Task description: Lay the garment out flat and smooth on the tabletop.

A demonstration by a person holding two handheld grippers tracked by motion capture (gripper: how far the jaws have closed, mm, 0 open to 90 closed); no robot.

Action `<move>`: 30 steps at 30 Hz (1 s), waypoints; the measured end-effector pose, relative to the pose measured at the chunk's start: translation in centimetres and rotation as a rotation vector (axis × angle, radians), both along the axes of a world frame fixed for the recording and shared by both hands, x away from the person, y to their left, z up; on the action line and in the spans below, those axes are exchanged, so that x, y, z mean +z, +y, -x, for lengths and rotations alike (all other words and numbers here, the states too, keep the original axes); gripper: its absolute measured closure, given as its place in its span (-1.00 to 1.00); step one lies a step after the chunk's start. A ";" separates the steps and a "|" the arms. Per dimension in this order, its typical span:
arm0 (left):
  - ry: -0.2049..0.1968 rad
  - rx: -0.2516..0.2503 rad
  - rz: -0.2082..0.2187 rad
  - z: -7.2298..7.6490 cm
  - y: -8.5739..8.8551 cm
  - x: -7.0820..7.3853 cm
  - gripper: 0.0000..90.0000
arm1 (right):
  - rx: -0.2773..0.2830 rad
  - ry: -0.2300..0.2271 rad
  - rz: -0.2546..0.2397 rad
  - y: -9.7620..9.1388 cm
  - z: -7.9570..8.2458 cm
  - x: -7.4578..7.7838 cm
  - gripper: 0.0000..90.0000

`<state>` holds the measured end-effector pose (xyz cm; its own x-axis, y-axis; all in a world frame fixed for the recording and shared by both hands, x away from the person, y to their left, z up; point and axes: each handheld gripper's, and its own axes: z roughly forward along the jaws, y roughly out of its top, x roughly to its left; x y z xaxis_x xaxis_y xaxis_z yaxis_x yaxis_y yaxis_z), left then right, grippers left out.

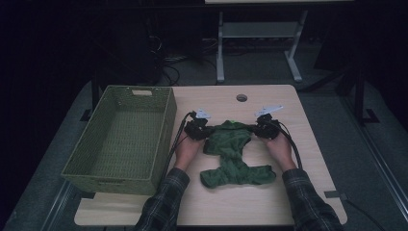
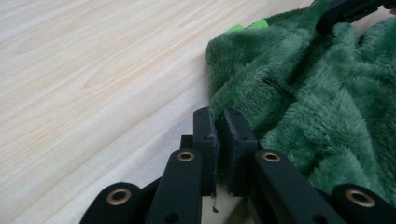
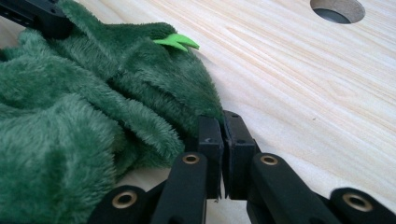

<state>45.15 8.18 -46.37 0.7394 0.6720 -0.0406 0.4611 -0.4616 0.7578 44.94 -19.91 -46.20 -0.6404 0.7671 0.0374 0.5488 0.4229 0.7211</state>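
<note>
Green fleece garment [image 1: 232, 153]: edges pinched in closed left gripper [image 2: 219, 140] and right gripper [image 3: 223, 142] (thin bites); lifting may slip them free.

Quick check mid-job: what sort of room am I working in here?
Probably a lab or workshop, not a home: a bare wooden table with a cable hole, loose cables on the floor, and another metal-framed bench behind.

You work in a dim room, where a grey floor [image 1: 337, 120] surrounds the pale wooden surface [image 1: 308, 159]. Beyond its far edge stands a white-legged table frame [image 1: 260, 33], with dark cables [image 1: 168, 67] lying near it.
</note>
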 end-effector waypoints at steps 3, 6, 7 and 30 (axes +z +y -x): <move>0.015 0.032 0.020 -0.3 0.2 -0.2 0.69 | -0.022 -0.009 0.007 -0.1 -0.1 -0.1 0.75; 0.022 0.040 0.038 -0.3 0.4 -0.1 0.58 | -0.043 -0.005 -0.005 -0.4 -0.3 -0.2 0.55; 0.021 0.041 0.039 -0.3 0.4 0.1 0.55 | -0.046 -0.002 -0.005 -0.4 -0.2 -0.2 0.48; 0.035 -0.035 0.097 5.0 1.8 3.6 -0.19 | -0.035 -0.007 -0.081 -3.7 3.7 2.8 0.12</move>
